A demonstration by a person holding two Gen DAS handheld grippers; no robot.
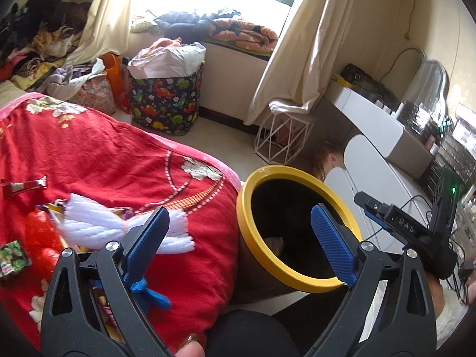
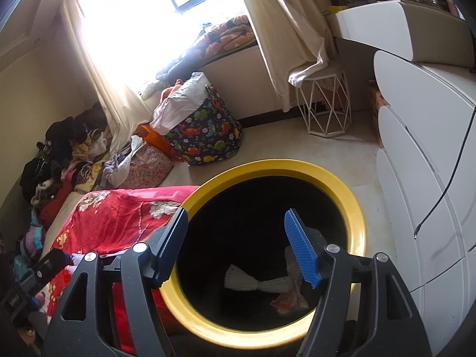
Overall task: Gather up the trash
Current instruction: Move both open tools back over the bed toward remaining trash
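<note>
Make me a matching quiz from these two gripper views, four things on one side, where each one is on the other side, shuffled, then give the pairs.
Things:
1. white tassel bundle
2. red wrapper
3. dinosaur-print basket
4. right gripper

Places:
A. on the floor below the window
B. lying on the red blanket
C. at the bottom of the yellow-rimmed bin
D. open above the bin's mouth

Pairs: 1-C, 2-B, 3-A, 4-D
</note>
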